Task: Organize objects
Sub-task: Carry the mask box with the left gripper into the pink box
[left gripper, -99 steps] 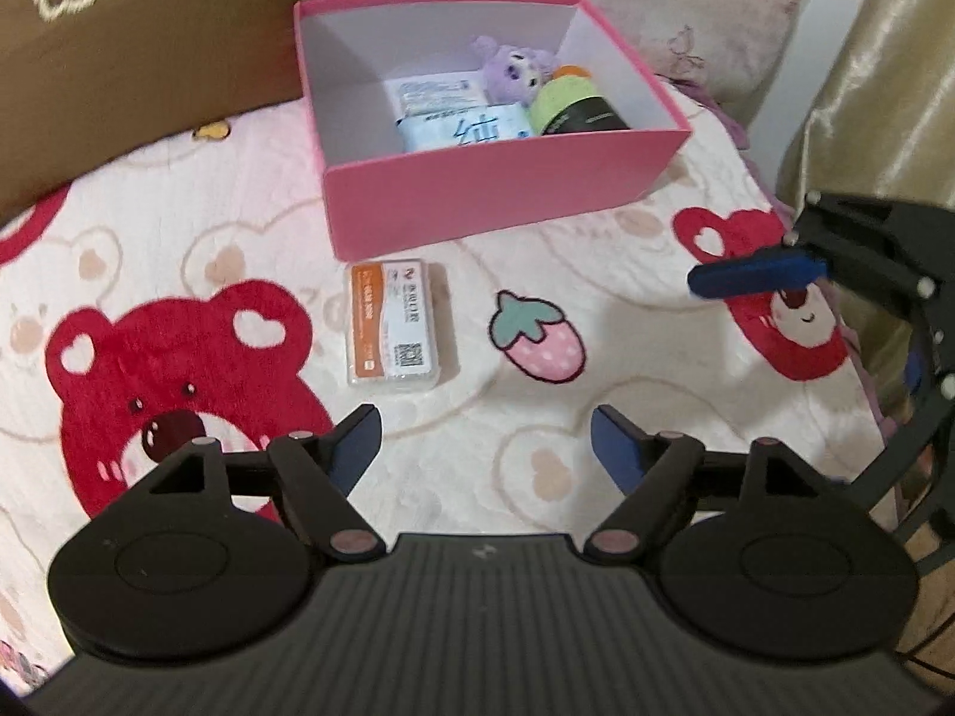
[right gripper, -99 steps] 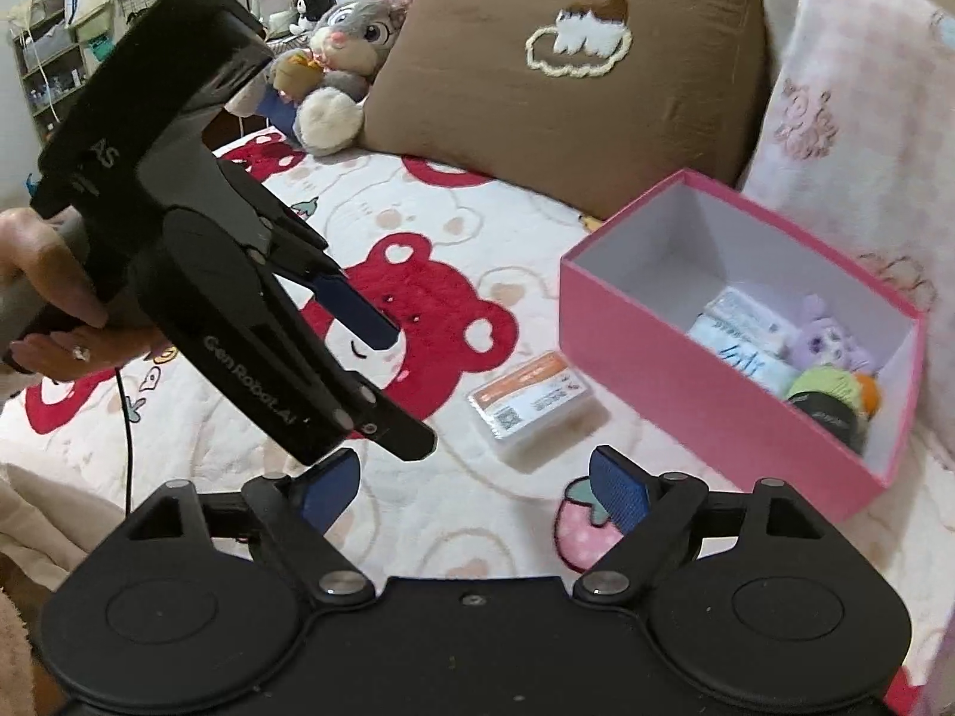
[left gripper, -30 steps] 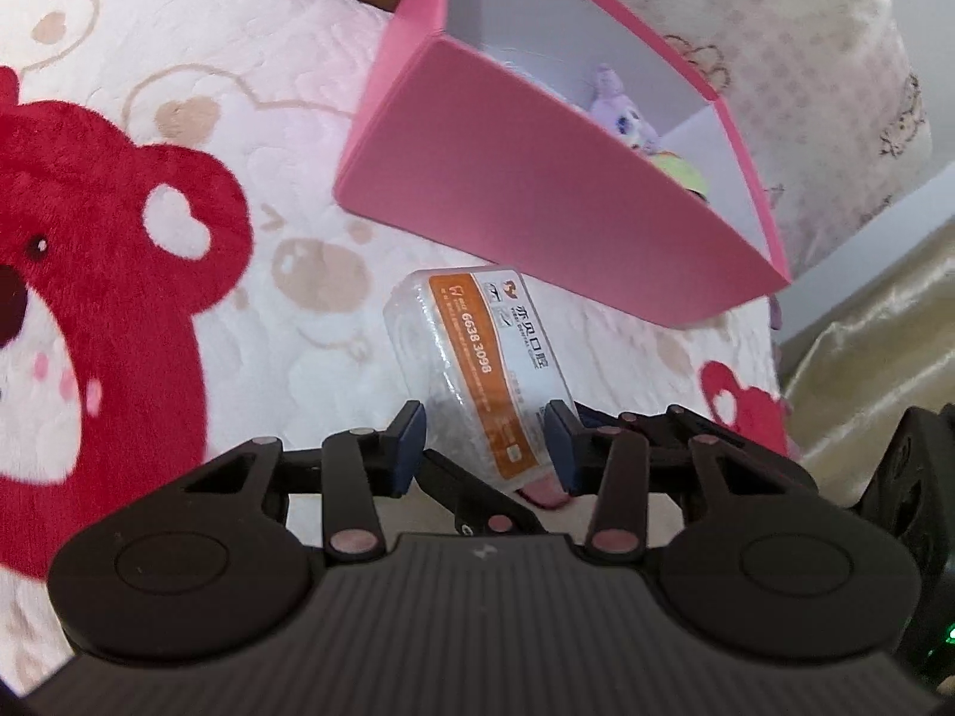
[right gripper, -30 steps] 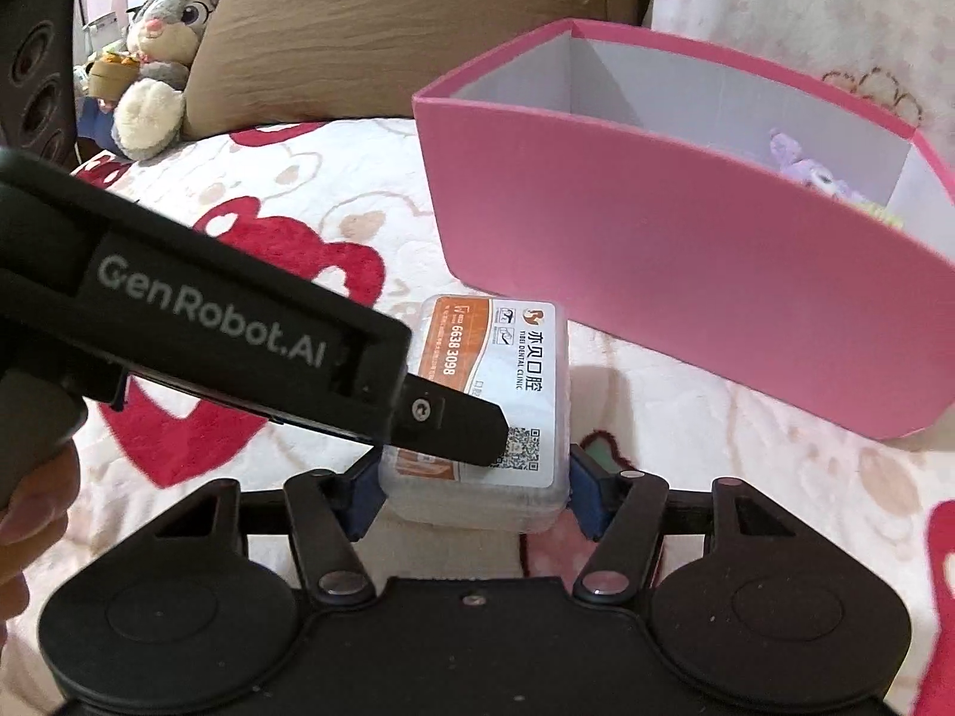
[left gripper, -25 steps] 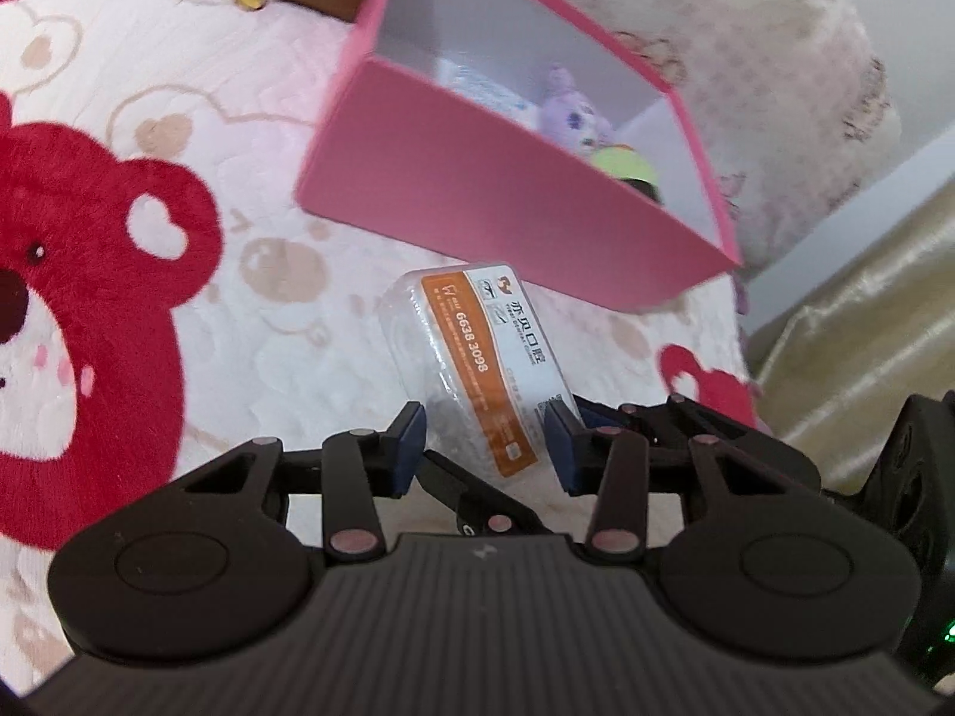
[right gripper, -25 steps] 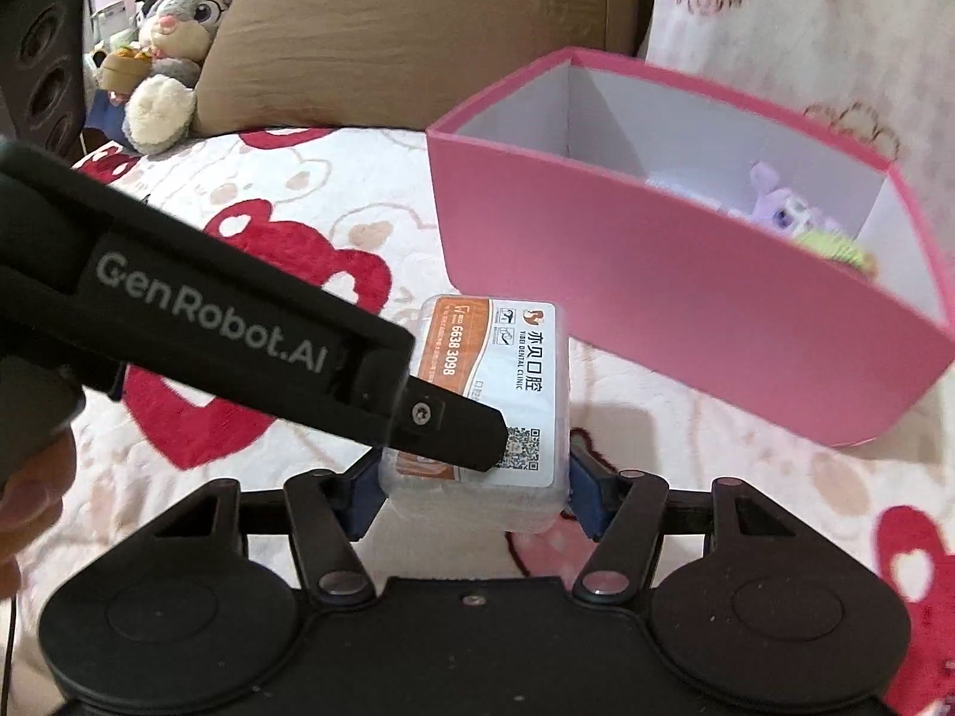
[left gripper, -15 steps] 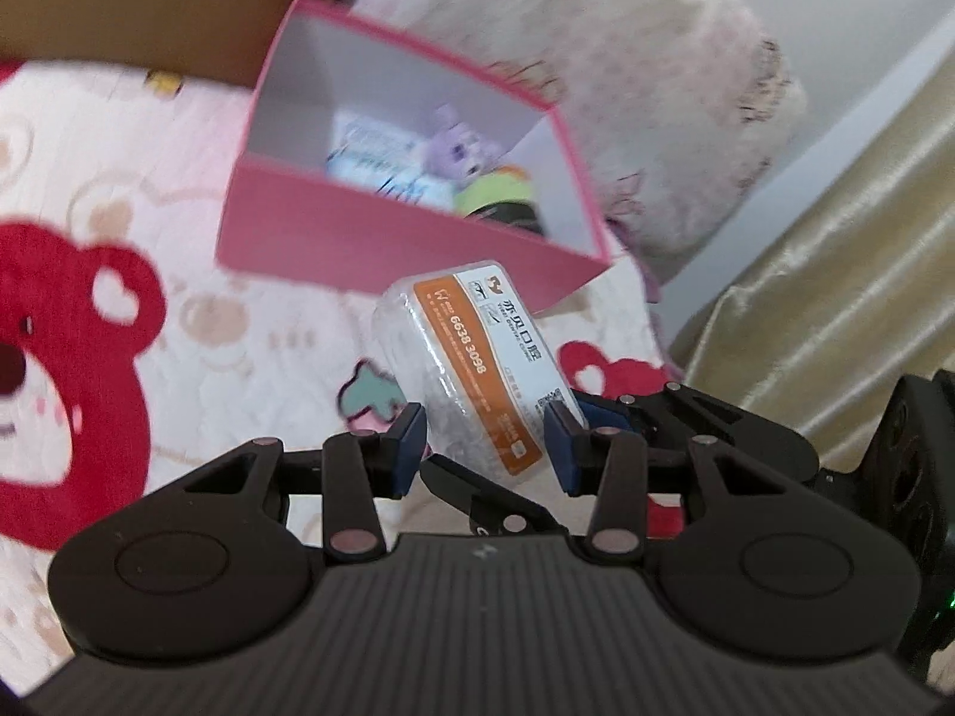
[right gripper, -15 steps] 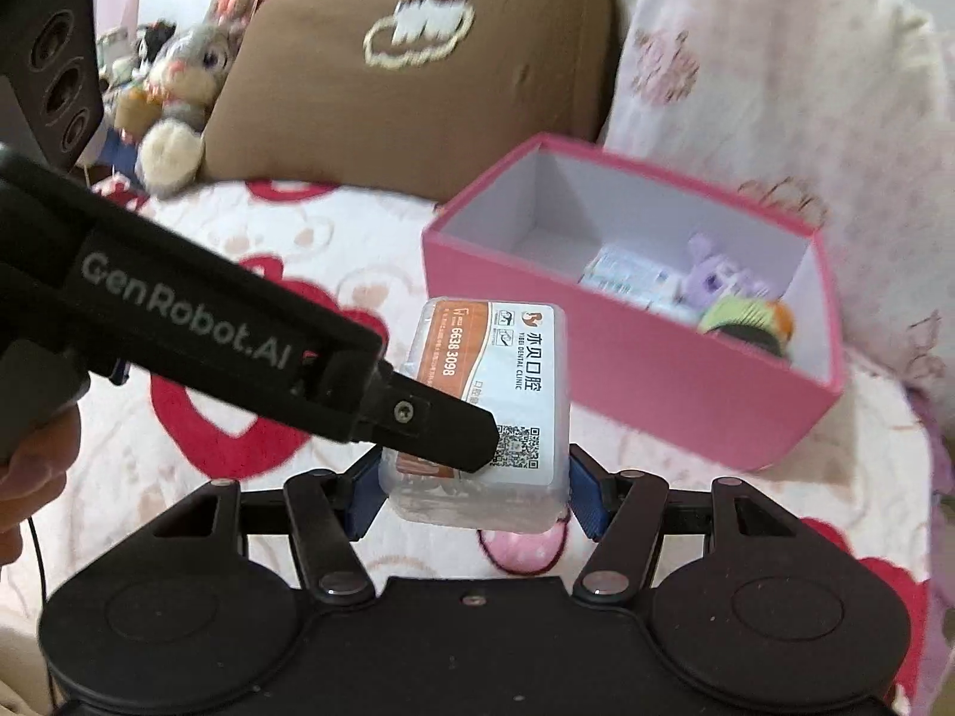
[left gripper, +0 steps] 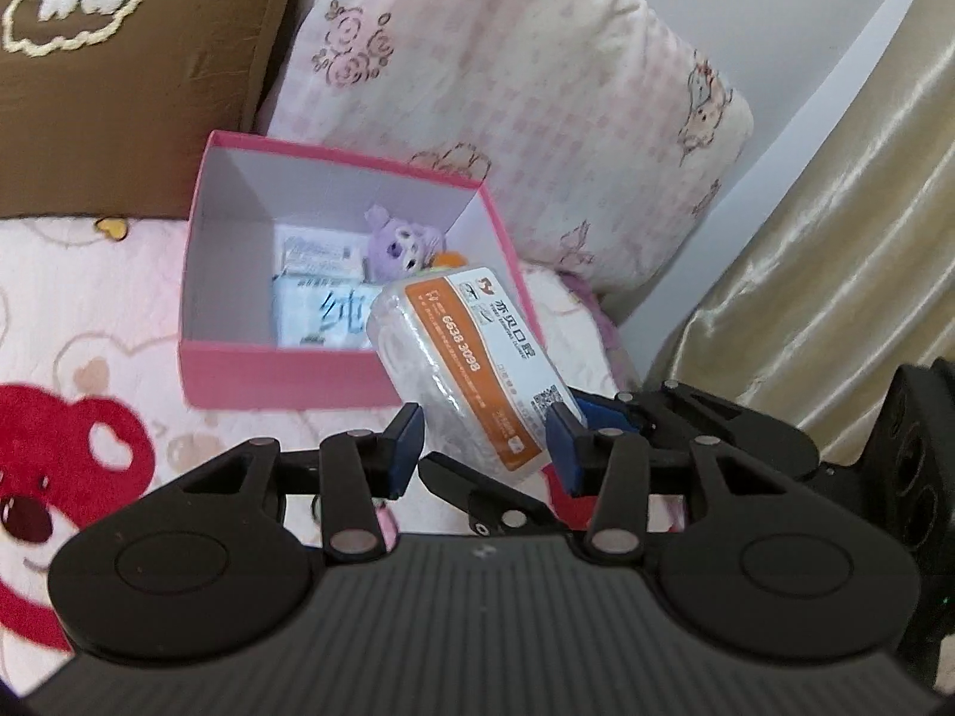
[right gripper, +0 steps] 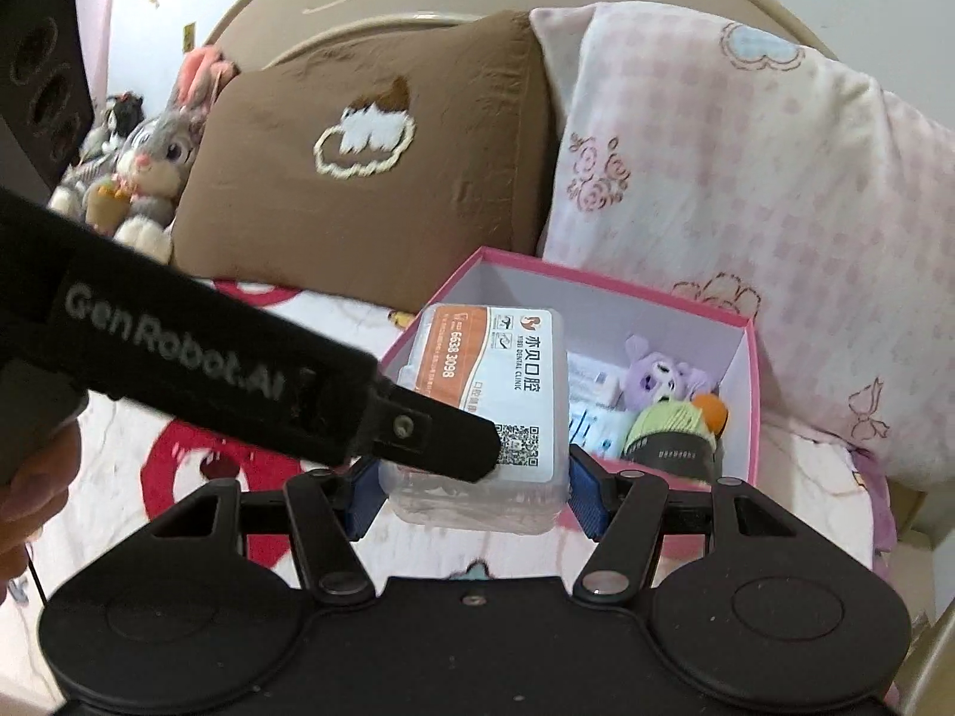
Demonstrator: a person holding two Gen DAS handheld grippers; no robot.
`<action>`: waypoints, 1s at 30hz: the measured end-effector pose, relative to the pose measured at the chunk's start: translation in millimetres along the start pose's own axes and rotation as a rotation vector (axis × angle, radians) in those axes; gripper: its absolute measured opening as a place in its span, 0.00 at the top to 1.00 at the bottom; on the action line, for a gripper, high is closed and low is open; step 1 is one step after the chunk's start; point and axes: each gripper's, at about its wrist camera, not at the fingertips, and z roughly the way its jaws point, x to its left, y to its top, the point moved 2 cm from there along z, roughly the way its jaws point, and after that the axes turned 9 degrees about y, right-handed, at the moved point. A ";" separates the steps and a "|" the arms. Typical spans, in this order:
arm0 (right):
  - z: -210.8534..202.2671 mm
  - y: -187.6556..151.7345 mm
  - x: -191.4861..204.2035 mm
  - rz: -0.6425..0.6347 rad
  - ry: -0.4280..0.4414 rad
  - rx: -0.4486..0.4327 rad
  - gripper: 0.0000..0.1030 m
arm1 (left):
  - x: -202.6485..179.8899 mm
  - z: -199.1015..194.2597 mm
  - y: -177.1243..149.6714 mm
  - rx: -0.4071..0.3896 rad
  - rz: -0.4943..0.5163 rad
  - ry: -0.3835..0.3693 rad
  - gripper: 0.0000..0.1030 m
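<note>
done: tissue packs, purple plush already in the pink box (left gripper: 280,379) | now: both hand-held grippers, left (left gripper: 483,438) and right (right gripper: 471,492), clamp the clear case (right gripper: 483,411), airborne, box just ahead | left: drop it in

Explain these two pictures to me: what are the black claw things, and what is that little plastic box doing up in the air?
There is no robot here. A person holds a hand tool in each hand, each with two blue-padded jaws and a camera looking forward along them. One picture comes from the left gripper, the other from the right gripper. Both sets of jaws are closed on the same clear plastic box with an orange and white label, from different sides, holding it above the bed. Beyond it, on the bear-print blanket, sits an open pink box holding a small purple plush toy, white packets and a green item. Pillows lean behind it.
</note>
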 end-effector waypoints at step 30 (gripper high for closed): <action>160.6 28.3 -94.8 0.249 0.037 0.114 0.36 | 82.1 169.3 91.2 0.167 -0.082 0.090 0.59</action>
